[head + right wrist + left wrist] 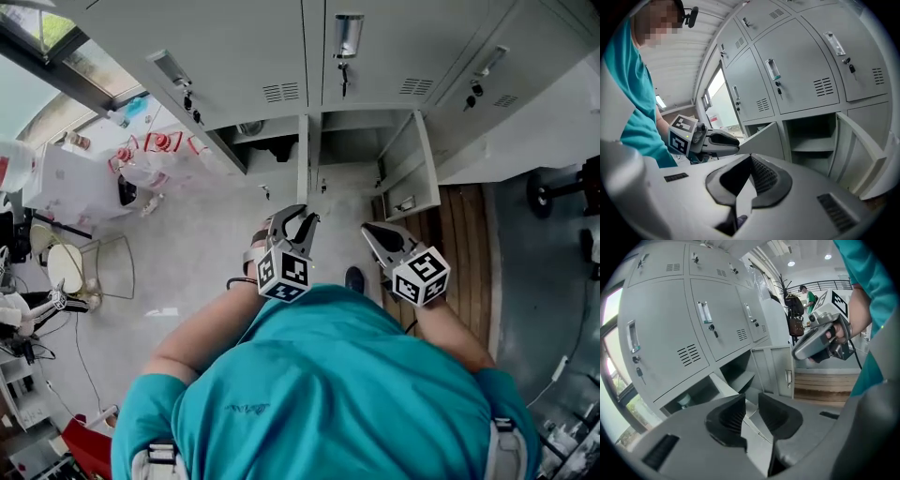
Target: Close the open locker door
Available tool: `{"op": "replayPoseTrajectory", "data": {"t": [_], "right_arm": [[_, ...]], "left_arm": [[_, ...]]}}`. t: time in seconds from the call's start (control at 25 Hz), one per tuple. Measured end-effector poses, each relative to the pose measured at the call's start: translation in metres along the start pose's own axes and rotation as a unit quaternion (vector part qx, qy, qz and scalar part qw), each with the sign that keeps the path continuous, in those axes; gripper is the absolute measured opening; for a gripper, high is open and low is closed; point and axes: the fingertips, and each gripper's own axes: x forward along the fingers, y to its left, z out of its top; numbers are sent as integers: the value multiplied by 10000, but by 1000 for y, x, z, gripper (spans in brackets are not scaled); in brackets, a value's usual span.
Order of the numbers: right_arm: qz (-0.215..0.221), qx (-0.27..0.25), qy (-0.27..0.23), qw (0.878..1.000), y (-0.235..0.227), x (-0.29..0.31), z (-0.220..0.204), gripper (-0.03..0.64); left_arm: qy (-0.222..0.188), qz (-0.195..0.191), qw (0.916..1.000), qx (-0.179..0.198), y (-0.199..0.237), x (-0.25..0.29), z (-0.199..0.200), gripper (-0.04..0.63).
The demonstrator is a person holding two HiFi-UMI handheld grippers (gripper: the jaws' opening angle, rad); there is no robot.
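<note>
Two bottom-row locker doors stand open. The middle door [303, 161] shows edge-on, and the right door [419, 167] swings out beside an empty compartment [349, 145]. My left gripper [298, 217] hangs in front of the middle door, jaws open with nothing between them. From the left gripper view, that gripper [751, 401] points at the open door [740, 399]. My right gripper [368, 230] is short of the right door, its jaws shut and empty. The right gripper [750, 159] faces the shelved compartment [813, 140], between the left door [761, 139] and the right door [858, 145].
Closed grey lockers [253, 47] fill the upper rows. A wooden pallet floor [459, 239] lies at the right, with a black wheel [539, 192] beyond it. Bags and boxes [141, 155] and a wire rack [103, 267] stand at the left. A coat stand [793, 310] and a distant person [811, 297] are far off.
</note>
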Motion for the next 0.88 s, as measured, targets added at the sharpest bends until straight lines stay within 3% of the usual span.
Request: {"op": "replayPoseTrajectory", "data": {"t": [0.88], "right_arm": [[511, -248, 466, 9973, 14, 84, 21, -2]], "left_arm": [[135, 1156, 9912, -625, 118, -27, -63, 94]]}}
